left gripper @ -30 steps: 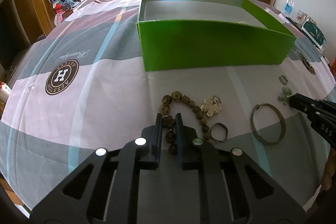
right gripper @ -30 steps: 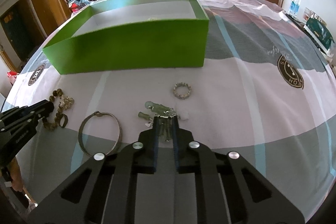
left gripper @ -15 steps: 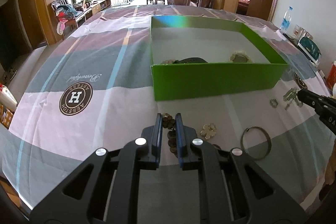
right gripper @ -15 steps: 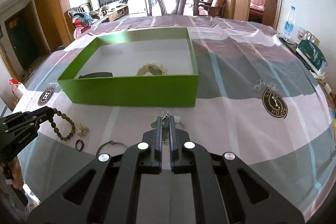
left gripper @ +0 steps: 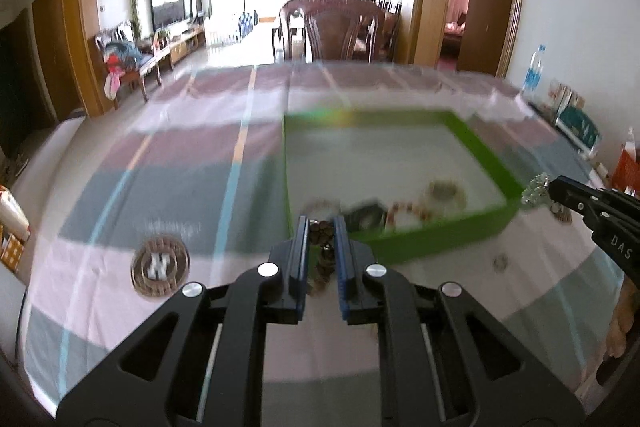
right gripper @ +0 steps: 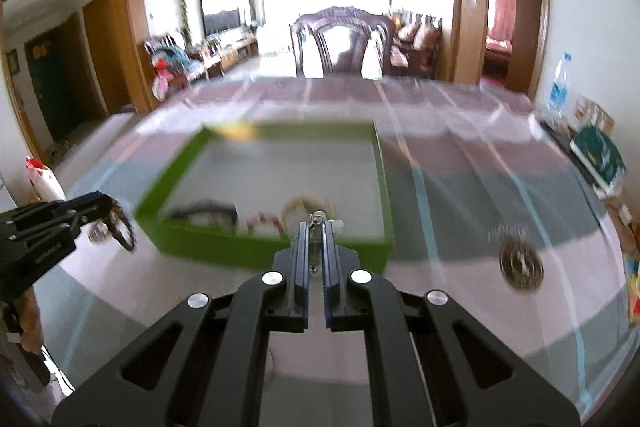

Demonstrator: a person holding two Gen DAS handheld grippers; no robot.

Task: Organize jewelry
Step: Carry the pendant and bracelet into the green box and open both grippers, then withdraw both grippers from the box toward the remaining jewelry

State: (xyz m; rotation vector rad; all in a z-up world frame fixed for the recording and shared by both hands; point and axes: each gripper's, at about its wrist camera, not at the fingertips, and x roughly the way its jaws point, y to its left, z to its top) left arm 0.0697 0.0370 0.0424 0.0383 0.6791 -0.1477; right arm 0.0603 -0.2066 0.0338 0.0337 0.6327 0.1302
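My left gripper (left gripper: 322, 227) is shut on a brown bead bracelet (left gripper: 323, 255), held above the near left corner of the green box (left gripper: 432, 239). From the right wrist view the bracelet (right gripper: 120, 227) hangs from the left gripper (right gripper: 104, 205). My right gripper (right gripper: 316, 227) is shut on a small silver-green piece of jewelry (right gripper: 316, 239), held over the near wall of the green box (right gripper: 256, 251). That piece (left gripper: 534, 189) shows at the right gripper's tip (left gripper: 554, 185) in the left wrist view. Several pieces lie inside the box, blurred.
The table wears a pink and grey checked cloth with round logos (left gripper: 160, 265). A small ring (left gripper: 500, 261) lies on the cloth in front of the box. A water bottle (right gripper: 558, 87) and boxes stand at the far right edge. A wooden chair (right gripper: 340, 43) stands behind.
Both grippers have risen from the cloth with their jewelry and moved forward to the box's near wall. The bracelet and the silver-green piece left the table.
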